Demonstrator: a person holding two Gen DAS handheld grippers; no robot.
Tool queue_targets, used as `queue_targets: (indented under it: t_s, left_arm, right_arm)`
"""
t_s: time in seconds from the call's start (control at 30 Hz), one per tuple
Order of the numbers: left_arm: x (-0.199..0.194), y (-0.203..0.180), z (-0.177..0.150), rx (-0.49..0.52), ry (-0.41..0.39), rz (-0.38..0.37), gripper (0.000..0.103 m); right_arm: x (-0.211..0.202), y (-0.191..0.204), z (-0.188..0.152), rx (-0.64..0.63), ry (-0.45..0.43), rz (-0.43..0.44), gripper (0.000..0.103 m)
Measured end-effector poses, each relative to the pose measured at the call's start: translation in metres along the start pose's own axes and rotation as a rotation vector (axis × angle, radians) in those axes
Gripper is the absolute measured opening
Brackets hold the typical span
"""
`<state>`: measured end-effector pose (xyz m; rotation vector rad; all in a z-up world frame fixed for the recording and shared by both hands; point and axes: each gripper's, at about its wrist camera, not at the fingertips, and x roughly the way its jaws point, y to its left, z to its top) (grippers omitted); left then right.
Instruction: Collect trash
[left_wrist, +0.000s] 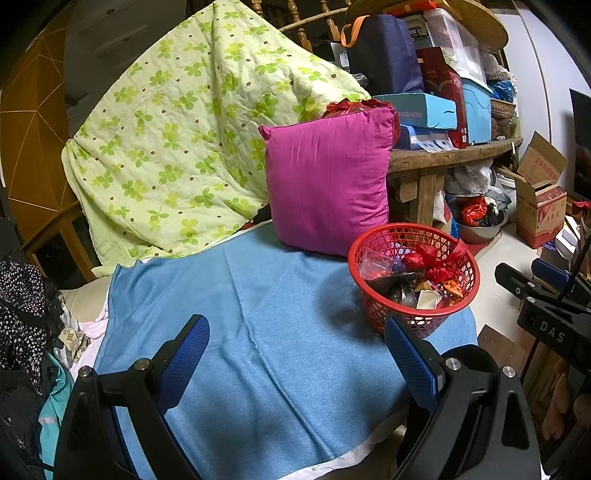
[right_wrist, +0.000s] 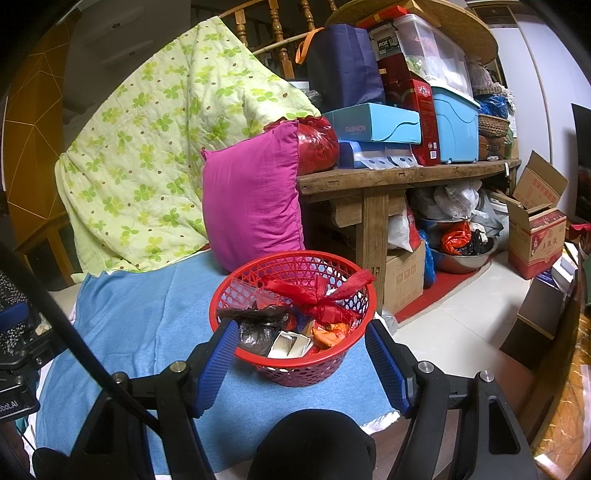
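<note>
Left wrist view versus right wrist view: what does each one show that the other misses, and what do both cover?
Only the left wrist view shows the black speckled garment at the bed's left edge and the other gripper's black body marked DAS at its right edge.

Only the right wrist view shows the cardboard box under the wooden bench, and the right gripper open, its blue fingers flanking the red basket.

Both show that basket full of trash on the blue cloth, the magenta pillow, the clover quilt and the open left gripper.
</note>
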<state>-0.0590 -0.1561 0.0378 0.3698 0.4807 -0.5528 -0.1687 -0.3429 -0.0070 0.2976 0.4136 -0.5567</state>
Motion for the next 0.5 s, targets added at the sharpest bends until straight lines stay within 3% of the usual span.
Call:
queue_targets:
  t_s: [0.5]
  left_arm:
    - [0.0098,0.0036,0.0030,0.016,-0.014,-0.026,0.096]
  right_arm:
    - [0.0042,0.0021,0.0030,-0.002,-0.002,-0.022,0.074]
